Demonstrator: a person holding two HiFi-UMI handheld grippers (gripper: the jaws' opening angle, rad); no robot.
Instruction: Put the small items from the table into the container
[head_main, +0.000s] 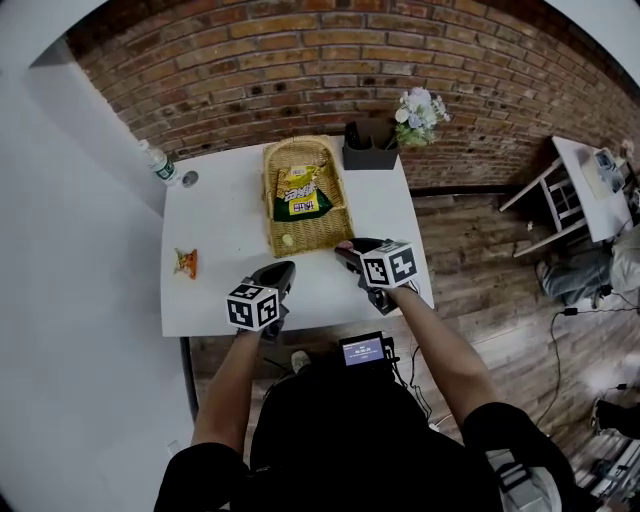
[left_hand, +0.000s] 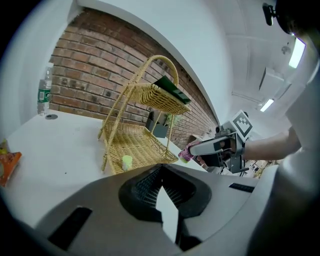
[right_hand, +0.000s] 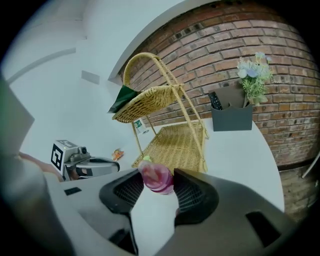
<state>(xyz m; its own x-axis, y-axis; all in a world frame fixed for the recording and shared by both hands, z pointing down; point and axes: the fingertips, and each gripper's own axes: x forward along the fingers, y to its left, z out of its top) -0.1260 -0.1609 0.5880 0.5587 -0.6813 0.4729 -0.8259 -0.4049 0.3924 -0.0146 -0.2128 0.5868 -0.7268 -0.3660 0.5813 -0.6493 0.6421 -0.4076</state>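
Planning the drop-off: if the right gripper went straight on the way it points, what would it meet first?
Most likely the lower tray of the wicker basket, just beyond the pink item clamped in the right gripper; depth is hard to judge.

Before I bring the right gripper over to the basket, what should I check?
1. Right gripper shut on the pink item: ok.
2. Firmness of that grip: the item sits near the jaw tips: cannot tell.
3. Room on the lower tier: only a small yellow item lies there: ok.
4. Way in to the lower tier: nothing stands in between, though the top tier overhangs it: ok.
5. Left gripper shut, empty and off to the side: ok.
6. Small items all cleared: an orange packet lies on the table: not ok.
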